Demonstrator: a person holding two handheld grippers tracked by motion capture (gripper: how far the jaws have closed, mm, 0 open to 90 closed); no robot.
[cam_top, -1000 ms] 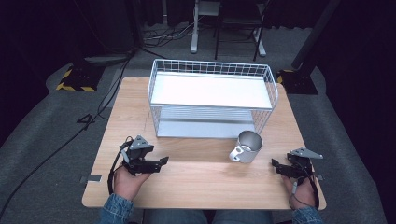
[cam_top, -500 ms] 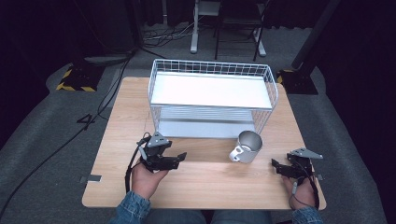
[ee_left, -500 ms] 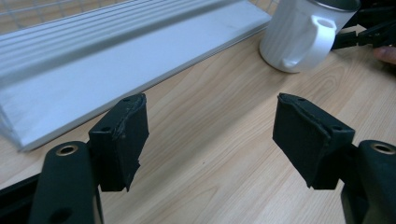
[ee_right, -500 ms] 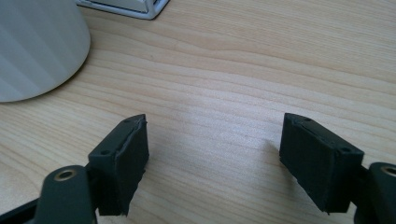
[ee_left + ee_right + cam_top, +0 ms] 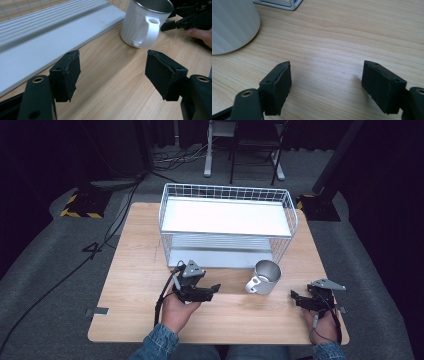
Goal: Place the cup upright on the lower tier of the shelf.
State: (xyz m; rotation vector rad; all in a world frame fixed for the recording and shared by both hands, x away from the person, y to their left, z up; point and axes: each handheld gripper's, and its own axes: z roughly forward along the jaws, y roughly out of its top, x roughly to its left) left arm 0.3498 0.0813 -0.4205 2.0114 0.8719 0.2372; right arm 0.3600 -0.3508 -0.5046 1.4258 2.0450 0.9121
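Observation:
A white mug [image 5: 263,277] with a metal-looking inside stands upright on the wooden table [image 5: 135,270], just in front of the wire rack [image 5: 227,217]. Its handle [image 5: 150,32] faces my left gripper. My left gripper [image 5: 216,288] lies a short way left of the mug and points at it. Its jaws have just been closing a little, but they are open with only bare wood between them [image 5: 112,65]. My right gripper [image 5: 294,297] rests open to the right of the mug [image 5: 232,25], over bare table [image 5: 327,72].
The rack is a white wire basket with a white upper shelf and a low slatted bottom shelf [image 5: 50,30]. It fills the back half of the table. My other hand and its gripper [image 5: 175,23] show beyond the mug. Black cables cross the grey floor [image 5: 75,265].
My left hand has slid right along the rack's front toward the mug, and its jaws have narrowed slightly. The right hand and the mug have stayed put.

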